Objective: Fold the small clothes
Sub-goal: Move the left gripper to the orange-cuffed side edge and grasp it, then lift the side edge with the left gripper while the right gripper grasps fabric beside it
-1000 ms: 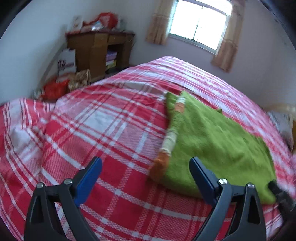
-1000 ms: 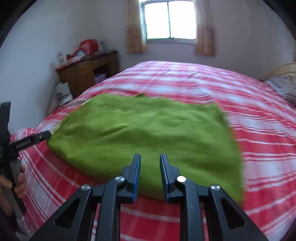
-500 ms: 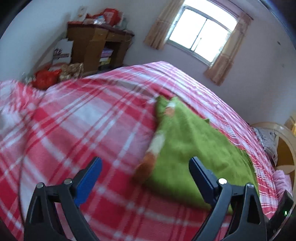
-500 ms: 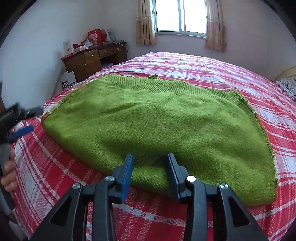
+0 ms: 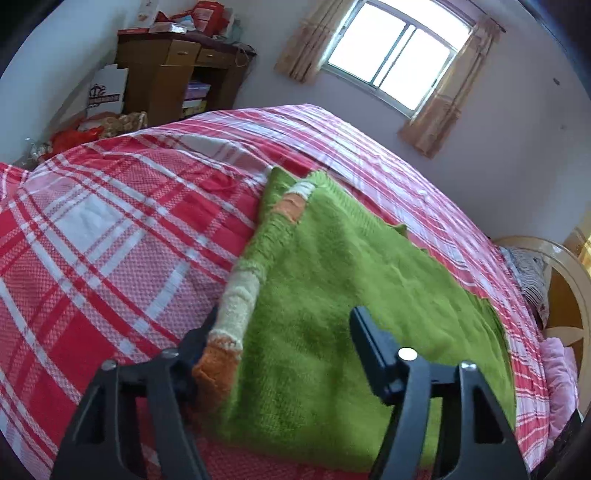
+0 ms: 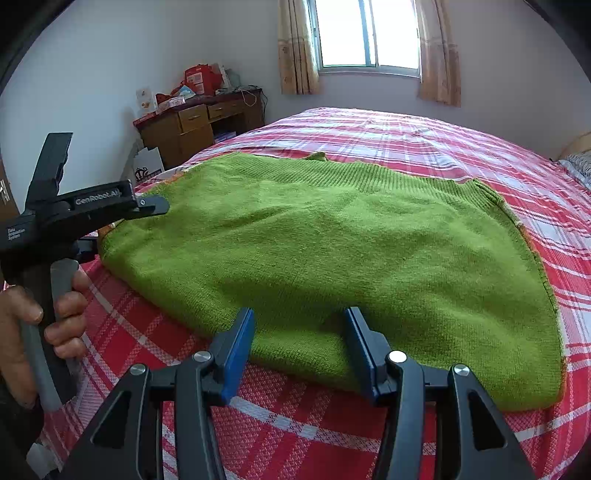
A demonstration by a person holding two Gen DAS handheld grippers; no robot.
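A green knit sweater (image 6: 332, 251) lies flat on the red plaid bed. Its striped sleeve (image 5: 240, 302), cream, orange and green, runs along the left edge in the left wrist view. My left gripper (image 5: 284, 336) is open, its jaws straddling the sweater's (image 5: 351, 295) near left corner and the sleeve cuff. It also shows from the side in the right wrist view (image 6: 147, 205), held by a hand. My right gripper (image 6: 299, 339) is open, its blue pads on either side of the sweater's near hem.
The red plaid bedspread (image 6: 258, 424) covers the whole bed. A wooden desk (image 6: 199, 125) with clutter stands by the far wall, left of a window (image 6: 369, 33). A pillow and wooden headboard (image 5: 565, 295) lie at the right.
My right gripper has opened from nearly shut and moved in over the near hem. My left gripper has moved right and forward onto the sweater's corner and sleeve cuff.
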